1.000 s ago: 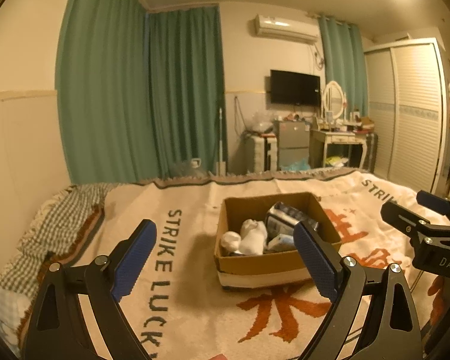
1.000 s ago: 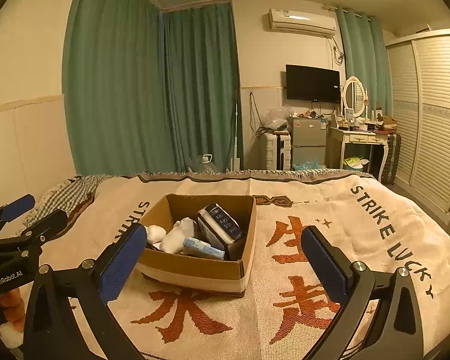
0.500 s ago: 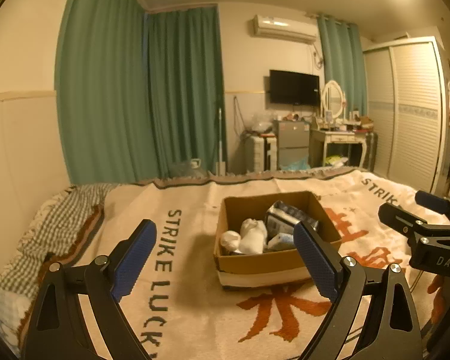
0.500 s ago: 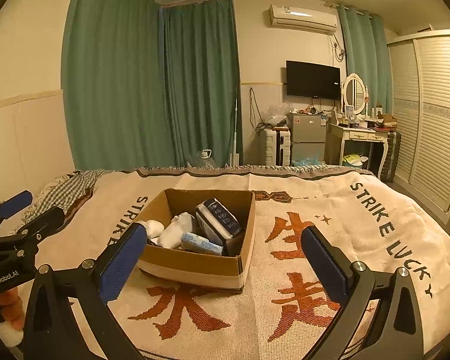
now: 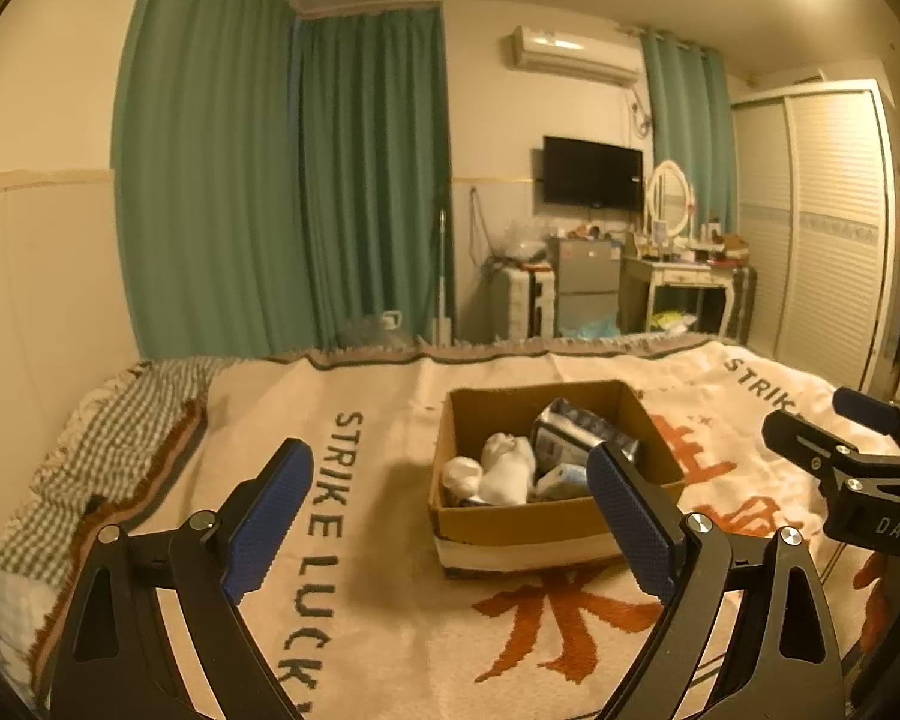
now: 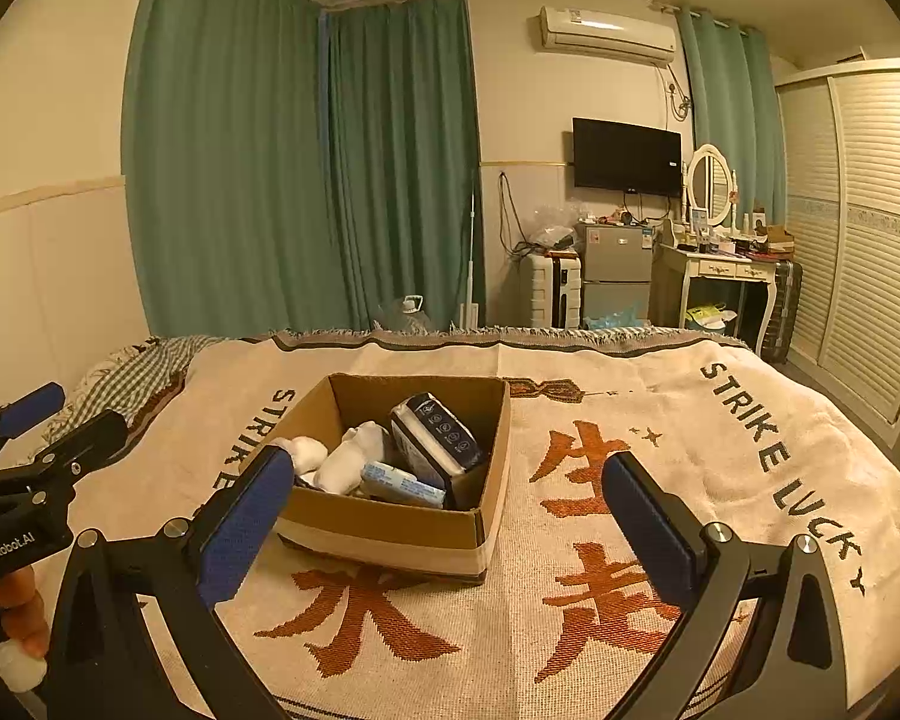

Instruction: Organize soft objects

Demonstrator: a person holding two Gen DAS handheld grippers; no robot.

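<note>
A brown cardboard box [image 5: 510, 525] [image 6: 390, 525] stands on the cream blanket [image 5: 360, 408] [image 6: 690, 432] that covers the bed. Inside lie white rolled socks [image 5: 501, 468] [image 6: 345, 462], a dark tissue pack [image 5: 576, 432] [image 6: 441, 432] and a small light-blue packet [image 5: 561, 477] [image 6: 402, 483]. My left gripper [image 5: 450, 519] is open and empty, held above the blanket in front of the box. My right gripper [image 6: 450, 519] is open and empty, also in front of the box. Each gripper shows at the edge of the other's view [image 5: 846, 450] [image 6: 36, 432].
A checked sheet [image 5: 114, 420] lies at the bed's left edge. Beyond the bed's far edge stand green curtains [image 6: 306, 180], a suitcase [image 6: 549, 291], a small fridge [image 6: 615, 270], a dressing table [image 6: 720, 276] and a louvred wardrobe [image 6: 858, 228].
Both grippers have drifted slightly; the box sits a little lower and closer in both views. Both stay open and empty.
</note>
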